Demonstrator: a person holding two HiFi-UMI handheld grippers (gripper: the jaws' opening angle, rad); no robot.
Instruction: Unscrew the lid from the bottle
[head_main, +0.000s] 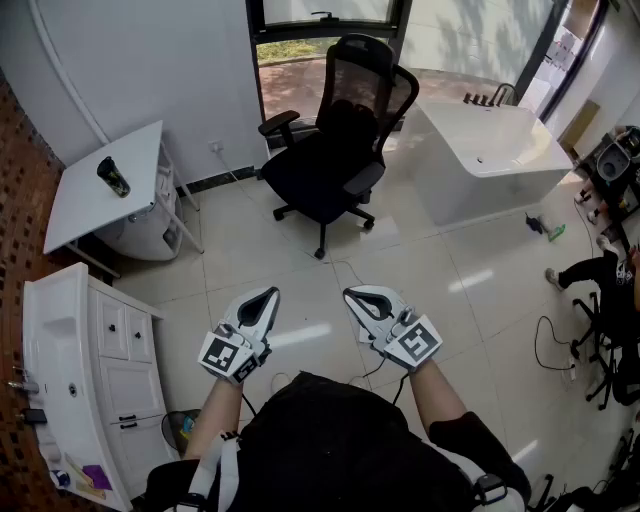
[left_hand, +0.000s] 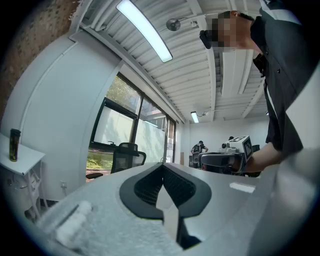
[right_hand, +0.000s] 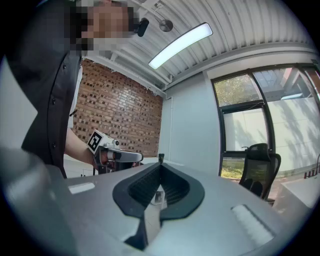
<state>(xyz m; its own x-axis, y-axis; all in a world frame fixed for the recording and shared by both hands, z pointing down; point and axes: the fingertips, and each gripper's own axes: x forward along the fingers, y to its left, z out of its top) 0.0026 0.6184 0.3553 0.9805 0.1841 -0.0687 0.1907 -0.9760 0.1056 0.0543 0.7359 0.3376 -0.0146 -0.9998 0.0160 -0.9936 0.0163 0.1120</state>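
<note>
The bottle (head_main: 113, 177) is dark with a dark lid and stands upright on a small white table (head_main: 85, 205) at the far left; it also shows at the left edge of the left gripper view (left_hand: 14, 145). My left gripper (head_main: 268, 293) and right gripper (head_main: 350, 293) hover side by side over the tiled floor, far from the bottle. Both are shut with nothing between the jaws, as their own views show (left_hand: 163, 165) (right_hand: 160, 165). Each gripper appears in the other's view: the right gripper (left_hand: 220, 160) and the left gripper (right_hand: 120, 156).
A black office chair (head_main: 335, 140) stands ahead by the window. A white bathtub (head_main: 490, 150) is at the back right. A white vanity cabinet with a sink (head_main: 60, 380) lines the brick wall at left. Cables (head_main: 555, 350) and black stands sit at the right.
</note>
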